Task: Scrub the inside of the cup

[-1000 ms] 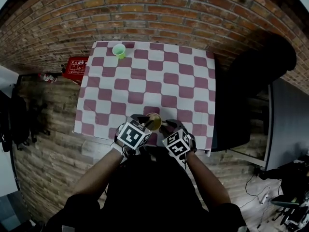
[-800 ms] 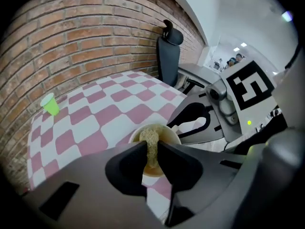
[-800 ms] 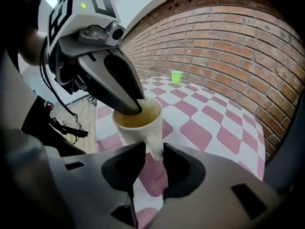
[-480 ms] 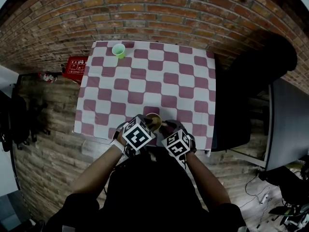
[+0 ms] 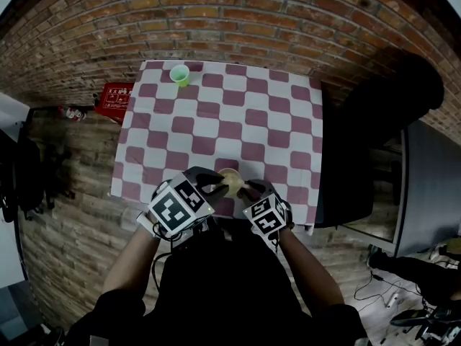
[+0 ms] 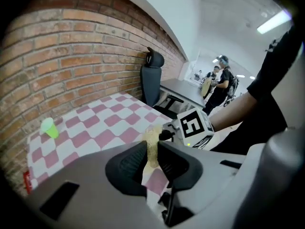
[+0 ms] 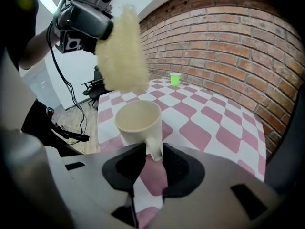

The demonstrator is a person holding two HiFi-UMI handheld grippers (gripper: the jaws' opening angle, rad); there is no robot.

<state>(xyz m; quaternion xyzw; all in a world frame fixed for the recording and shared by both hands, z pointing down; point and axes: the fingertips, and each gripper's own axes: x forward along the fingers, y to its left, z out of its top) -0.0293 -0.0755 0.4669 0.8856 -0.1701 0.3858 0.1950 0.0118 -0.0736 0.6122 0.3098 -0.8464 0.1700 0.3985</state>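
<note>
My right gripper (image 7: 153, 151) has just been closing its jaws, and they pinch the handle of the cream mug (image 7: 138, 123). It is upright at the near edge of the checked tabletop (image 7: 214, 128), though I cannot tell whether its base touches. My left gripper (image 6: 151, 149) is clamped on a yellowish scrubbing sponge (image 7: 121, 51), which hangs above the mug's mouth, clear of it.

the cup (image 7: 138, 123) looks like smooth, matt cream ceramic. the sponge (image 7: 123, 51) is pale yellow, coarse and fibrous. the left tongs (image 6: 151, 149) have a smooth grey plastic shell and black ribbed pads. a matt checked cloth (image 5: 216, 121) covers the counter (image 5: 302, 157); at its far left corner a green cup (image 5: 178, 74) looks like translucent plastic. the brick wall (image 5: 252, 20) is rough.
</note>
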